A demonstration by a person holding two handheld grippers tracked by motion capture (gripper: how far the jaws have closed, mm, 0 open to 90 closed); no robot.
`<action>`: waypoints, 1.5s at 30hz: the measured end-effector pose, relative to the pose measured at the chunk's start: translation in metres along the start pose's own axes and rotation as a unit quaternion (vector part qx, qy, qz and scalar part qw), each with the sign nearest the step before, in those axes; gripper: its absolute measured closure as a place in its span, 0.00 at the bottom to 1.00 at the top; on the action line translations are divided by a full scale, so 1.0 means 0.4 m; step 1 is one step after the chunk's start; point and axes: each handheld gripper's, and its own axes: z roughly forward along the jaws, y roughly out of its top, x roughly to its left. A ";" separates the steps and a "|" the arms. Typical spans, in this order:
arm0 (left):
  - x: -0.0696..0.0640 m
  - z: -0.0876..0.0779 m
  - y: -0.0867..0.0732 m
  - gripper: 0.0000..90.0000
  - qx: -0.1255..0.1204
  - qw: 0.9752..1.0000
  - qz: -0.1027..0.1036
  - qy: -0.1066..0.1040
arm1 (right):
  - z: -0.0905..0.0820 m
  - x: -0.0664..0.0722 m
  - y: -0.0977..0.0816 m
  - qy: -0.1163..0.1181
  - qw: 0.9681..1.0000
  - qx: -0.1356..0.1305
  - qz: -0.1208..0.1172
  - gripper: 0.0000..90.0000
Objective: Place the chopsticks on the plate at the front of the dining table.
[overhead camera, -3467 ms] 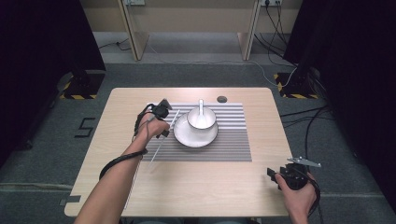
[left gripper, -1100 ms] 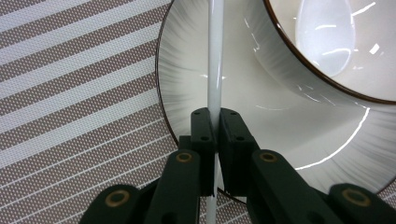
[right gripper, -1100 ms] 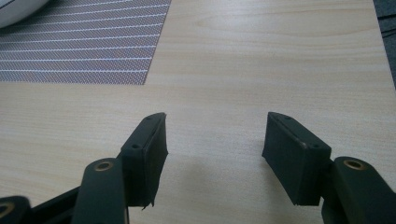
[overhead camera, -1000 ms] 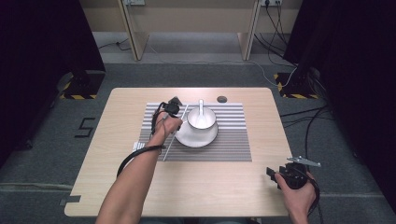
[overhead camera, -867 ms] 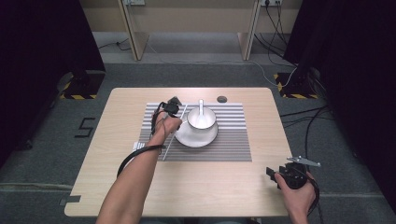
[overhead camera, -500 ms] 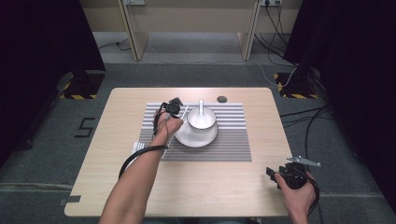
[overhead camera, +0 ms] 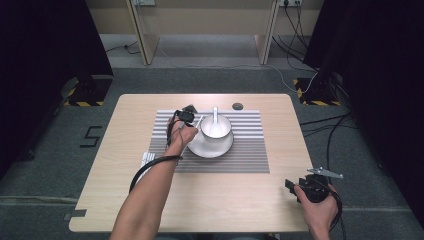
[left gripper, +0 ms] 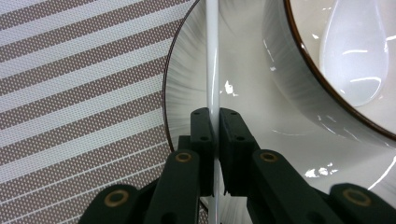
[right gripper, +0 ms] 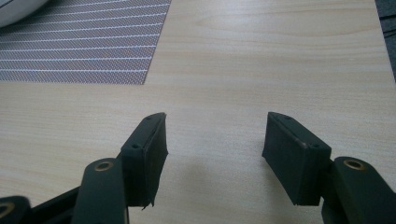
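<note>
My left gripper (left gripper: 214, 114) is shut on a thin white chopstick (left gripper: 212, 56), which runs straight up between its pads. It hovers over the left rim of a white plate (left gripper: 187, 93). To the right, a white bowl (left gripper: 299, 60) with a brown rim holds a white spoon (left gripper: 355, 51). In the high view the left gripper (overhead camera: 189, 119) sits just left of the bowl (overhead camera: 216, 129) and plate (overhead camera: 210, 149), and the spoon (overhead camera: 215, 115) stands in the bowl. My right gripper (overhead camera: 292, 185) rests near the table's front right corner. Its jaws (right gripper: 212, 144) are open over bare wood with nothing between them.
A striped placemat (overhead camera: 250, 150) lies under the plate at the table's middle. White sticks (overhead camera: 147, 159) lie at the mat's left edge. A small dark round disc (overhead camera: 237, 106) sits near the table's far edge. Cables trail from both grippers.
The left hand has carried the chopstick from the mat's left part up and right to the plate's rim. In the last second it barely shifted. The right hand has stayed put.
</note>
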 end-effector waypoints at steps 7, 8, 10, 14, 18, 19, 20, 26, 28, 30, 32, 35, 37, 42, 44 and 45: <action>-0.001 0.000 0.000 0.93 -0.006 1.000 0.003 0.001 | 0.001 -0.002 -0.001 0.000 1.000 0.002 0.000 0.44; -0.001 0.000 0.000 0.92 -0.007 1.000 0.003 0.001 | 0.001 -0.002 -0.001 0.000 1.000 0.002 0.000 0.44; -0.002 0.000 0.000 0.91 -0.007 1.000 0.002 -0.001 | 0.001 -0.001 -0.001 0.000 1.000 0.003 -0.001 0.44; -0.002 -0.007 0.000 0.82 -0.013 1.000 0.006 0.003 | 0.001 -0.001 -0.001 0.000 1.000 0.003 0.000 0.44; 0.009 -0.024 -0.005 0.73 -0.014 1.000 0.009 0.004 | 0.002 -0.002 -0.001 0.000 1.000 0.005 -0.001 0.44; 0.013 -0.029 -0.008 0.71 -0.016 1.000 0.010 0.005 | 0.003 -0.001 -0.001 0.000 1.000 0.005 -0.001 0.44; 0.017 -0.035 -0.010 0.69 -0.016 1.000 0.010 0.005 | 0.003 0.000 -0.001 0.000 1.000 0.005 0.000 0.44; 0.032 -0.079 -0.025 0.58 -0.029 0.999 0.021 0.001 | 0.003 0.000 -0.001 -0.002 1.000 0.005 -0.004 0.43; 0.038 -0.096 -0.032 0.56 -0.034 0.999 0.024 0.001 | 0.002 0.000 -0.001 -0.003 1.000 0.005 -0.003 0.43; 0.046 -0.114 -0.043 0.53 -0.033 0.999 0.028 0.000 | 0.000 0.001 -0.001 -0.004 1.000 0.005 -0.002 0.43; 0.053 -0.126 -0.054 0.50 -0.033 0.999 0.028 0.002 | 0.000 0.002 -0.001 -0.004 1.000 0.004 -0.004 0.43; 0.068 -0.136 -0.084 0.47 -0.028 0.999 0.030 0.005 | 0.000 0.004 -0.002 -0.004 1.000 0.005 -0.006 0.43; 0.087 -0.137 -0.109 0.47 -0.024 0.999 0.029 0.004 | 0.000 0.006 -0.002 -0.004 1.000 0.005 -0.006 0.43; 0.123 -0.137 -0.160 0.47 -0.005 0.999 0.033 0.008 | 0.001 0.008 -0.003 -0.005 1.000 0.005 -0.007 0.43; 0.133 -0.138 -0.186 0.47 0.002 0.999 0.037 0.010 | 0.001 0.008 -0.003 -0.005 1.000 0.005 -0.007 0.43; 0.135 -0.139 -0.198 0.47 0.006 0.999 0.042 0.009 | 0.001 0.007 -0.003 -0.005 1.000 0.005 -0.008 0.43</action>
